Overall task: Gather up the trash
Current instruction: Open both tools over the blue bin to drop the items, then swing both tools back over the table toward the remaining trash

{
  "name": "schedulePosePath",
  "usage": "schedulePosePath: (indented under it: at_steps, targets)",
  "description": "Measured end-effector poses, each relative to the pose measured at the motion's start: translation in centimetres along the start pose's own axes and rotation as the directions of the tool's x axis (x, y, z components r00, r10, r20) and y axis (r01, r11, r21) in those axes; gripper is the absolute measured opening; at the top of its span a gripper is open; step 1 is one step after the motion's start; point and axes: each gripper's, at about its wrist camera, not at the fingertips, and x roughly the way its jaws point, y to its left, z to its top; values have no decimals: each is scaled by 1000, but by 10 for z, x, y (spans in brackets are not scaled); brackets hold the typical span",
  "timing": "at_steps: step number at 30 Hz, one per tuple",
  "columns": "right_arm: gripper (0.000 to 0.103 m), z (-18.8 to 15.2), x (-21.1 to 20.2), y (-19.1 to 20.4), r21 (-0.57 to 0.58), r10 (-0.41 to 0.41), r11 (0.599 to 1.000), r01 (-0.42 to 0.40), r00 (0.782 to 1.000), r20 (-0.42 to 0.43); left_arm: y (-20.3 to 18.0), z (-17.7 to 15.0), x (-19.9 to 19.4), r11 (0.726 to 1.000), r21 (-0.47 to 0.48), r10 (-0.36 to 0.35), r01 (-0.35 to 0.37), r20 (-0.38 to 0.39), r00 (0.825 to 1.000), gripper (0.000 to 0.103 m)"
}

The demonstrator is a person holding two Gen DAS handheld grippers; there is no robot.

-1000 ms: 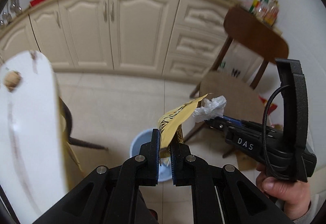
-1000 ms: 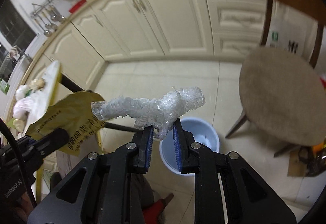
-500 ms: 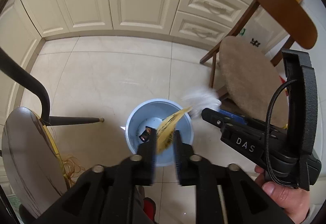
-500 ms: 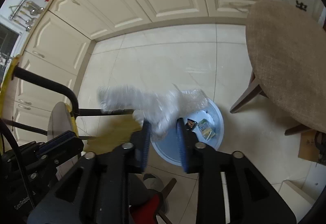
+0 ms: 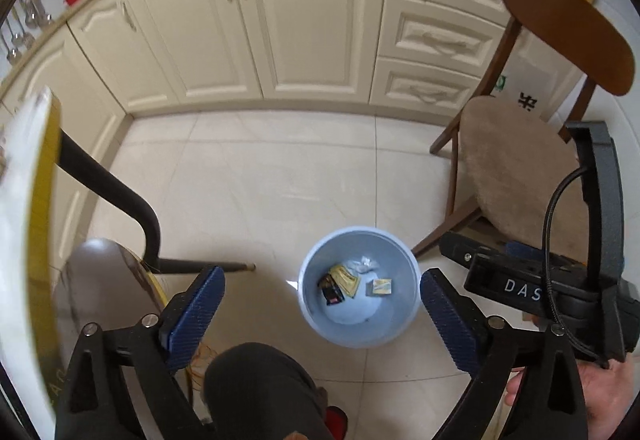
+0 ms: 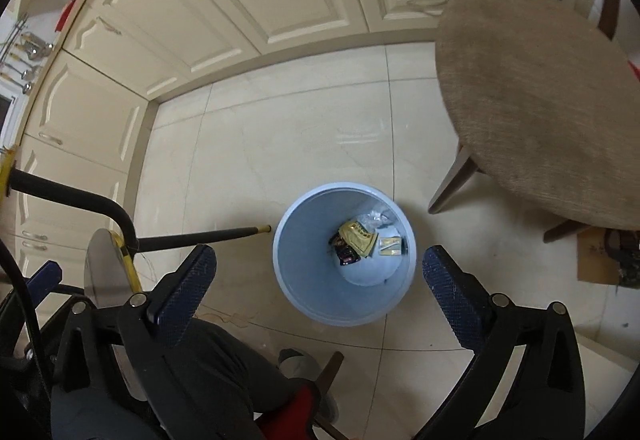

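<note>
Now | both jaws just sprung wide, empty | wrapper (image 6: 358, 238), plastic (image 6: 374, 217) in bin (image 6: 288, 272) | lift clear before returning.

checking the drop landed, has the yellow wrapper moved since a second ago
Yes. The yellow wrapper has gone from the left hand-held gripper, whose jaws have just been opening, down into the blue bin on the floor.

Waste bin (image 6: 320, 304): pale blue. Wrapper (image 6: 359, 238) inside: yellow, black print. Plastic wad (image 6: 374, 217): clear-white. Gripper pads (image 5: 196, 314): dark blue, cross-hatched. Chair seat (image 6: 532, 99): tan weave. Cabinets (image 5: 280, 19): cream.
</note>
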Motion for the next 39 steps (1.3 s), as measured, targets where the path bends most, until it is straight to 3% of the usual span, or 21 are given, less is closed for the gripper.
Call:
schedulePosePath:
  at_steps: [4, 9, 10, 16, 19, 29, 39]
  targets:
    - [103, -1, -27, 13, -12, -1, 1000, 2, 999, 44, -10, -14, -28, 1000, 12, -8, 7, 61, 998, 97]
    - [103, -4, -70, 38, -44, 10, 999, -5, 993, 119, 5, -48, -87, 999, 19, -37, 35, 151, 988, 98]
    - [103, -5, -80, 44, -52, 13, 999, -6, 991, 135, 12, -58, -104, 999, 18, -43, 40, 176, 983, 102]
    - [103, -17, -135, 93, -130, 49, 991, -18, 971, 234, 53, -93, -171, 999, -16, -44, 51, 309, 950, 102]
    - [103, -25, -160, 126, -182, 76, 983, -26, 959, 274, 85, -129, -208, 997, -49, -34, 55, 358, 933, 102]
    - [103, -68, -214, 244, -387, 193, 921, -48, 918, 346, 175, -223, -303, 977, -212, 126, -22, 492, 862, 102]
    - [103, -131, -246, 352, -565, 308, 824, -50, 876, 372, 221, -312, -356, 919, -386, 294, -78, 541, 788, 102]
